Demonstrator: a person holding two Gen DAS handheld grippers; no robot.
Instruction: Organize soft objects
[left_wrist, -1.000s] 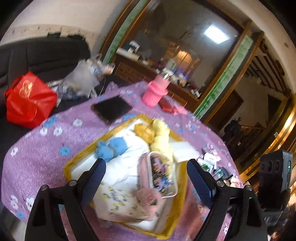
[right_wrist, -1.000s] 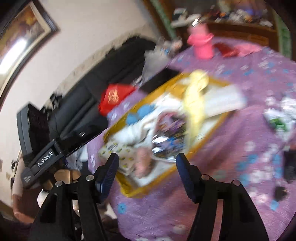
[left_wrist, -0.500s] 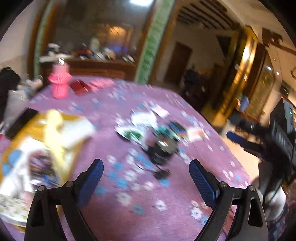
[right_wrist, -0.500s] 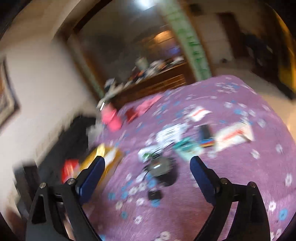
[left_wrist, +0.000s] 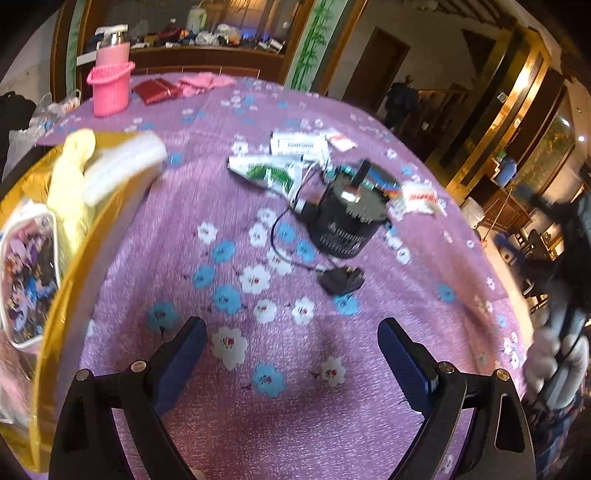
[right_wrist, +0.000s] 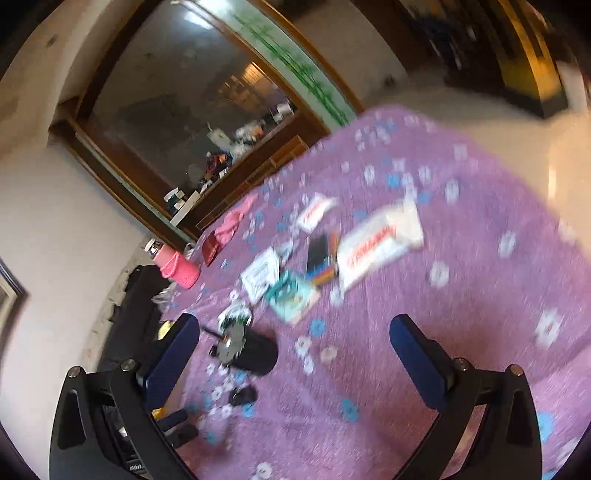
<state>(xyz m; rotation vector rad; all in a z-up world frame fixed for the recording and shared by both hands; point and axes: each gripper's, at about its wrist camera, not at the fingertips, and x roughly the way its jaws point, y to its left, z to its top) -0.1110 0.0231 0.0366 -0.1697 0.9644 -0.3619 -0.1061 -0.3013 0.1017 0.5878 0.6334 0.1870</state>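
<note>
Yellow soft toy (left_wrist: 72, 177) lies far left of the spread, empty left tongs (left_wrist: 291, 347); right tongs (right_wrist: 295, 343) opening, empty.

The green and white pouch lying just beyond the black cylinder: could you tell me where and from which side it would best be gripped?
Probably by the near left end of the green and white pouch, coming from above on the open cloth side. It lies flat and long, and that end is clear, while its right end meets the black cylinder and cable.

Black tool (left_wrist: 290, 345), 2 blue ribbed pads (left_wrist: 400, 360).
</note>
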